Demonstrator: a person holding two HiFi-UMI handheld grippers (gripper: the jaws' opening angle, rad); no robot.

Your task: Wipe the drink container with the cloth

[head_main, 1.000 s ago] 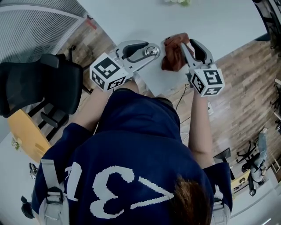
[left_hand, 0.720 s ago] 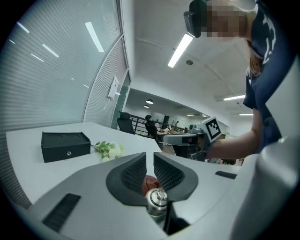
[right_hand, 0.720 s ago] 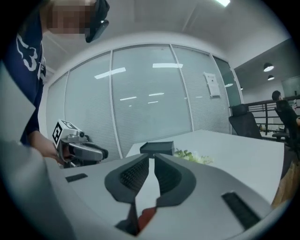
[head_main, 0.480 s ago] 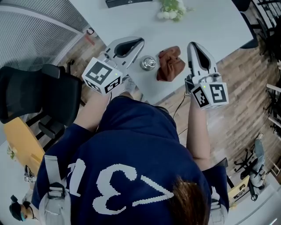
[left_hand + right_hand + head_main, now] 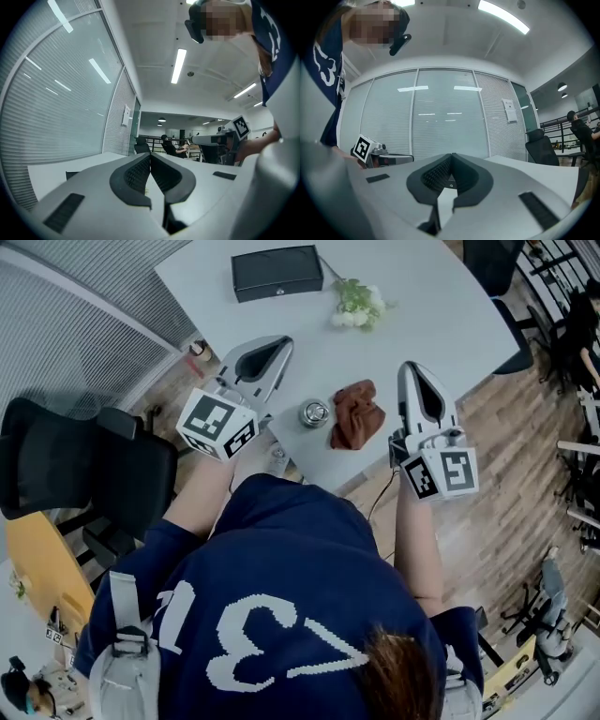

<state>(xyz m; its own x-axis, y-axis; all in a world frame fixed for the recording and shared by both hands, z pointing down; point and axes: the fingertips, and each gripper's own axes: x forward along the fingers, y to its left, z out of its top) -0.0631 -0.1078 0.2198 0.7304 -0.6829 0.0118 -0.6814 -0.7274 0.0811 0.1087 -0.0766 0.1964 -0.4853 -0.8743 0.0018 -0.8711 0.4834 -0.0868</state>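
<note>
A small round metal drink container (image 5: pixel 314 413) stands near the front edge of the white table (image 5: pixel 422 296). Right beside it lies a crumpled brown cloth (image 5: pixel 356 414). My left gripper (image 5: pixel 277 341) hangs raised above the table, to the left of the container, with its jaws shut and nothing between them. My right gripper (image 5: pixel 413 368) is raised to the right of the cloth, also shut and empty. In both gripper views the jaw tips (image 5: pixel 150 154) (image 5: pixel 451 156) meet, and they point level across the room, away from the table's objects.
A black flat box (image 5: pixel 277 272) and a bunch of white flowers (image 5: pixel 356 304) lie at the far side of the table. A black office chair (image 5: pixel 66 465) stands at the left. Glass walls with blinds (image 5: pixel 440 122) ring the room.
Both grippers have let go and lifted up off the table. The cloth, held a second ago in the right gripper, now lies on the table beside the container. Both jaws have shut.
</note>
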